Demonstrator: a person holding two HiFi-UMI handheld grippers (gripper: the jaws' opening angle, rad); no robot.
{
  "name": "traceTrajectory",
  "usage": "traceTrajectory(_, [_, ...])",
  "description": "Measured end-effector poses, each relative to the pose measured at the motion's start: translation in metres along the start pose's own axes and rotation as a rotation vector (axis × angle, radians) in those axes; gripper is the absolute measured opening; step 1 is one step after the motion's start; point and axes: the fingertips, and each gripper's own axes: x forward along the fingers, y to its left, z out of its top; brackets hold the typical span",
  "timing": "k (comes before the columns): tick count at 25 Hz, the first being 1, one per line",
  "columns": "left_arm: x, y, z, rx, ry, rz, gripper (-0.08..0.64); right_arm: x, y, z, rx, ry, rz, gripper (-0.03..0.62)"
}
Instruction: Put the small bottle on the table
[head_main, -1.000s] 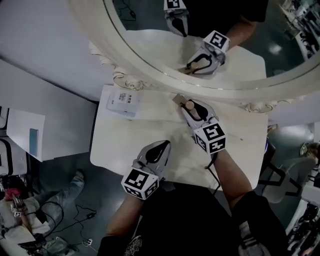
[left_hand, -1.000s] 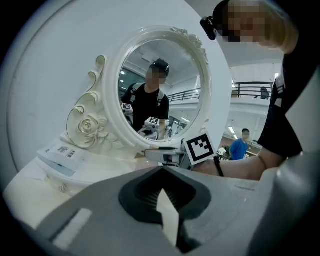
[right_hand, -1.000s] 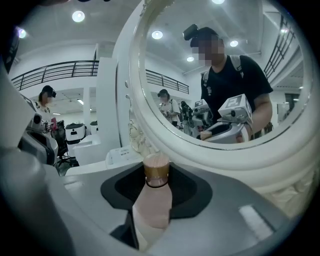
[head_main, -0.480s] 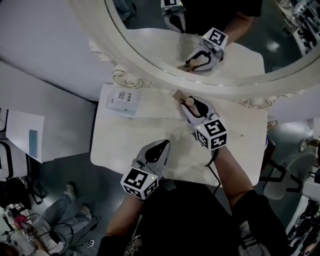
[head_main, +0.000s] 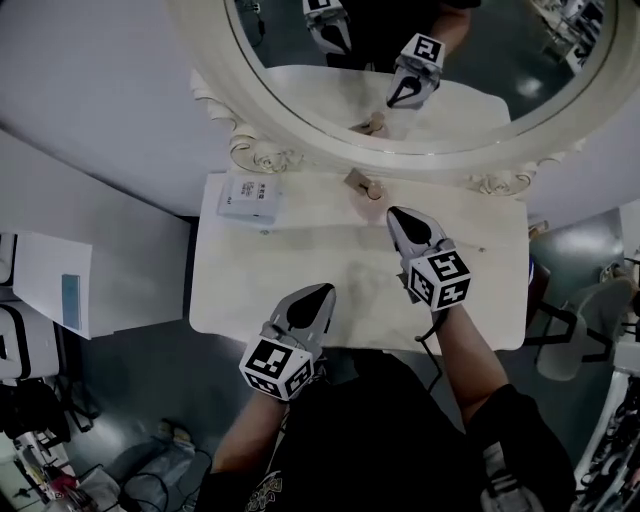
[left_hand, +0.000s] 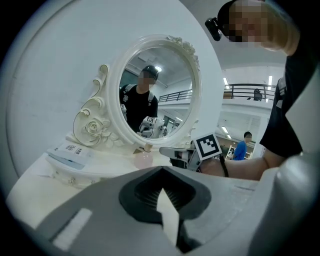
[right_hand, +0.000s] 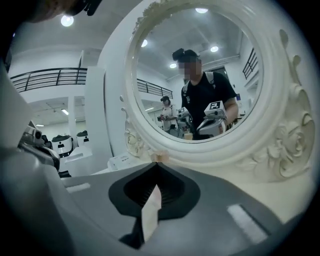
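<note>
The small bottle (head_main: 368, 186), pinkish with a tan cap, stands on the white table (head_main: 290, 262) right at the foot of the mirror. My right gripper (head_main: 397, 214) is shut and empty, its tip a short way in front of the bottle and apart from it. In the right gripper view only the bottle's top (right_hand: 159, 157) peeks over the closed jaws of the right gripper (right_hand: 156, 165). My left gripper (head_main: 324, 291) hovers shut and empty over the table's near side. The left gripper view shows the left gripper (left_hand: 161, 170), the bottle (left_hand: 143, 158) and the right gripper (left_hand: 170, 150) beside it.
A big oval mirror in an ornate white frame (head_main: 262, 155) rises at the table's back edge and reflects both grippers. A flat white box (head_main: 247, 198) lies at the back left. A white cabinet (head_main: 80, 290) stands to the left, a chair (head_main: 585, 335) to the right.
My right gripper has let go of the bottle and drawn back toward me. The bottle now stands alone by the mirror. The left gripper has hardly moved.
</note>
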Motion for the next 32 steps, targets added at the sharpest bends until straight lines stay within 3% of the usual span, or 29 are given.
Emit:
traceTrajectory(6, [-0.044,-0.009,-0.006,0.020,0.004,-0.035,0.000,-0.048,0.038,-0.005,0.084,-0.016,-0.042,0.029])
traceTrajectory(14, [-0.099,-0.026,-0.018,0.040,-0.006,-0.090,0.000,-0.111,0.103,-0.016,0.089,-0.035,-0.072,0.029])
traceTrajectory(23, [-0.153,-0.045,-0.045,0.066,0.017,-0.160,0.000,-0.163,0.169,-0.053,0.126,-0.023,-0.111,0.029])
traceTrajectory(32, [-0.180,-0.056,-0.072,0.055,0.051,-0.192,0.000,-0.199,0.213,-0.076,0.133,0.003,-0.121,0.029])
